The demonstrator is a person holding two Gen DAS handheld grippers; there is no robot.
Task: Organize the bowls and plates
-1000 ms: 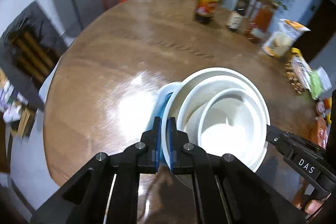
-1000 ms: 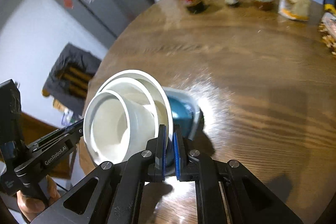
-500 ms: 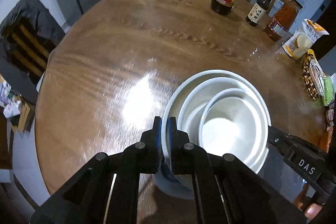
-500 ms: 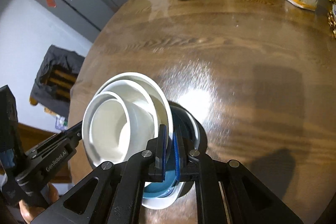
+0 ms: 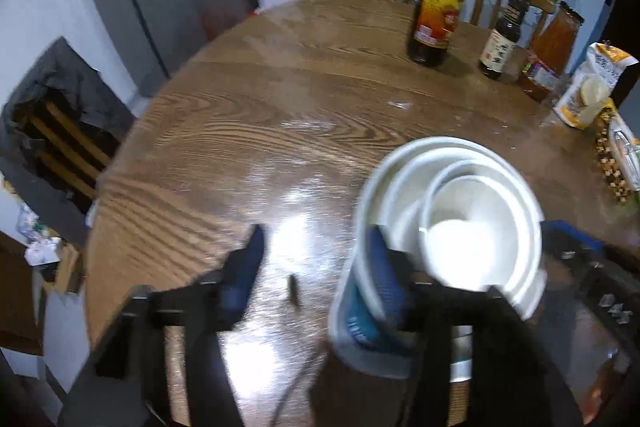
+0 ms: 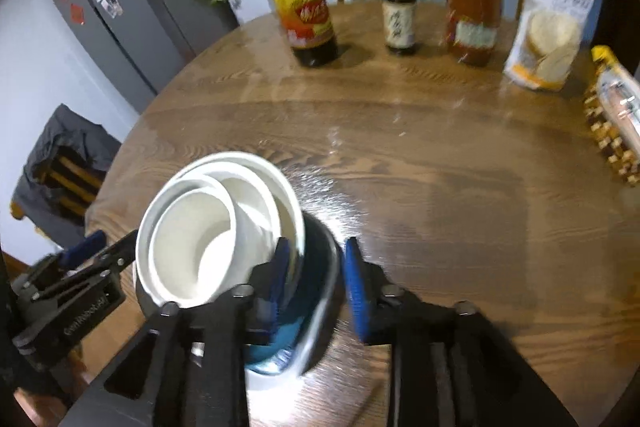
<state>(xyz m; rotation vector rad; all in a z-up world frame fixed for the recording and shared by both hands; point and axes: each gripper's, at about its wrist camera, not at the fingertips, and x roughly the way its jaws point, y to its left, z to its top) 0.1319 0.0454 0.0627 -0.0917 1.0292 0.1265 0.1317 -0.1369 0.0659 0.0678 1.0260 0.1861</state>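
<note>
Three nested white bowls (image 5: 460, 219) (image 6: 208, 227) sit in a blue-glazed dish (image 5: 360, 323) (image 6: 304, 327) on the round wooden table (image 5: 280, 107), near its front edge. My left gripper (image 5: 314, 275) is at the stack's left side and its jaws are opening. One pad is over the bare table and the other at the outer bowl's rim, no longer pinching it. My right gripper (image 6: 316, 281) is at the stack's right side, also opening. The rims of the outer bowl and the dish stand between its pads, untouched. Each gripper shows at the edge of the other's view.
At the table's far side stand a large sauce bottle (image 6: 308, 15), a small dark bottle (image 6: 398, 19), an orange jar (image 6: 474, 11) and a snack bag (image 6: 552, 27). More packets lie at the right edge (image 6: 612, 123). Chairs and a grey fridge (image 6: 104, 7) are beyond.
Both grippers were shut on the stack's rim, one on each side. The stack came down toward the table's front edge, and both pairs of jaws have now spread apart and let go of the rim.
</note>
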